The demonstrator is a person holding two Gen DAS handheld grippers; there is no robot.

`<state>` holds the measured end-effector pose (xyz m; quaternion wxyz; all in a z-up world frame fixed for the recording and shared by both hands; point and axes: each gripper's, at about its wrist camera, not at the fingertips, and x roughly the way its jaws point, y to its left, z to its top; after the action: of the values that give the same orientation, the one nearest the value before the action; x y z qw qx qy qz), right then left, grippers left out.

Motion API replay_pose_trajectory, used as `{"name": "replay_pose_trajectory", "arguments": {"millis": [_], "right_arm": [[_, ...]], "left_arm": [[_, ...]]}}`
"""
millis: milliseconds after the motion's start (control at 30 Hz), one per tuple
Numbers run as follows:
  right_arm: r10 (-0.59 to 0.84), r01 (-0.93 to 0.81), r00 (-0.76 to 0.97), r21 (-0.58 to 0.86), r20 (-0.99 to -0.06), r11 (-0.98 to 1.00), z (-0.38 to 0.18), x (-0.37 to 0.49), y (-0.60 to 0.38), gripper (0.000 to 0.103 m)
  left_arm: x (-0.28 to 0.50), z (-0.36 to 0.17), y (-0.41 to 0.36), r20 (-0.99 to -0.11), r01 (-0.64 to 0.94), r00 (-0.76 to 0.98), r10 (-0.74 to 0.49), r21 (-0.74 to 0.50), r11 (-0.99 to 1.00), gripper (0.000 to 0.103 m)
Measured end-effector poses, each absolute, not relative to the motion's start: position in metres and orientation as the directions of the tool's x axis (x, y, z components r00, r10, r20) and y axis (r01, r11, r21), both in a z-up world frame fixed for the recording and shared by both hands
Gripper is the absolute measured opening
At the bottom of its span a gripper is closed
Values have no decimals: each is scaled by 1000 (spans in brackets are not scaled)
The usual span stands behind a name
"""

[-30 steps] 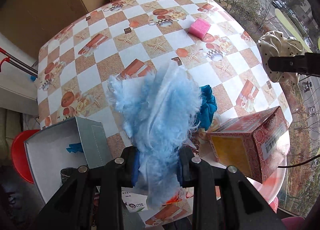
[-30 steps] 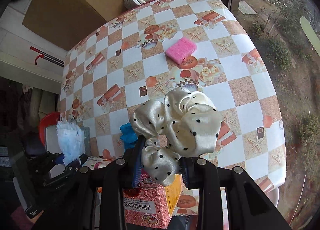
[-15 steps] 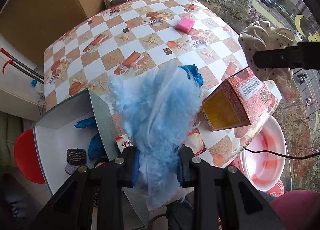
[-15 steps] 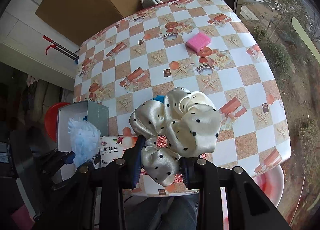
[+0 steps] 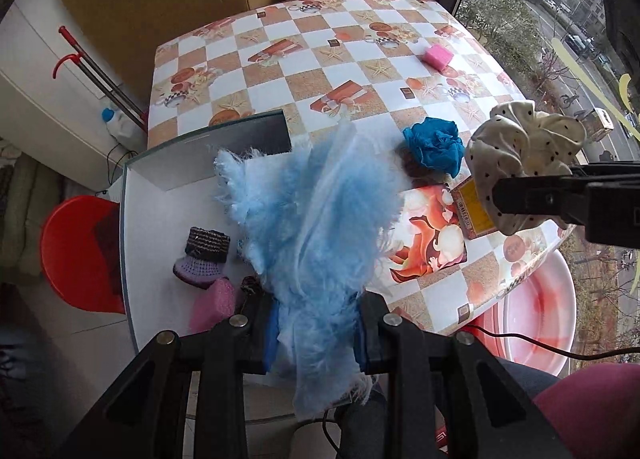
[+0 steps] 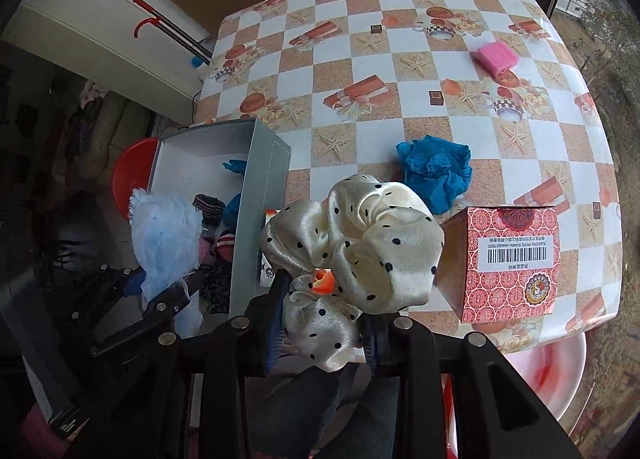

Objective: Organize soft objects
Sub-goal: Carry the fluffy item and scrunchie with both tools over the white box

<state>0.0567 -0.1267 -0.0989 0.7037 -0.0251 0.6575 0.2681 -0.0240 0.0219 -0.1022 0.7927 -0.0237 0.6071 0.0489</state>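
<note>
Left gripper (image 5: pixel 316 333) pinches fluff (image 5: pixel 312 215) over box (image 5: pixel 160 195) (bootie (image 5: pixel 204 255) inside).

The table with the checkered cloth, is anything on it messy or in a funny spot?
Yes. A crumpled teal cloth lies loose on the checkered table, and a pink sponge block sits alone far across it, while other soft things already lie in the grey open box. The red patterned carton overhangs the table's near edge.

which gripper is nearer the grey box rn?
Left. The left gripper, shut on the blue fluffy cloth, hangs right over the grey box. The right gripper, shut on the cream scrunchie, sits beside the box, over the table edge.
</note>
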Motion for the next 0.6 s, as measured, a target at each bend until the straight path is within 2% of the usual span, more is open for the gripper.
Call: {"name": "replay_pose_trajectory", "arguments": {"millis": [333,600], "right_arm": [[321,-562,-61,298,-945,772,-99,29,-67,33],[309,-609,-76,290,-948,738,-98,19,-46,33]], "left_arm": [[-57,-99,51,-962,-219,263,74,15,976,32],[-74,-98,70,-961,-291,262,84,4,957,32]]}}
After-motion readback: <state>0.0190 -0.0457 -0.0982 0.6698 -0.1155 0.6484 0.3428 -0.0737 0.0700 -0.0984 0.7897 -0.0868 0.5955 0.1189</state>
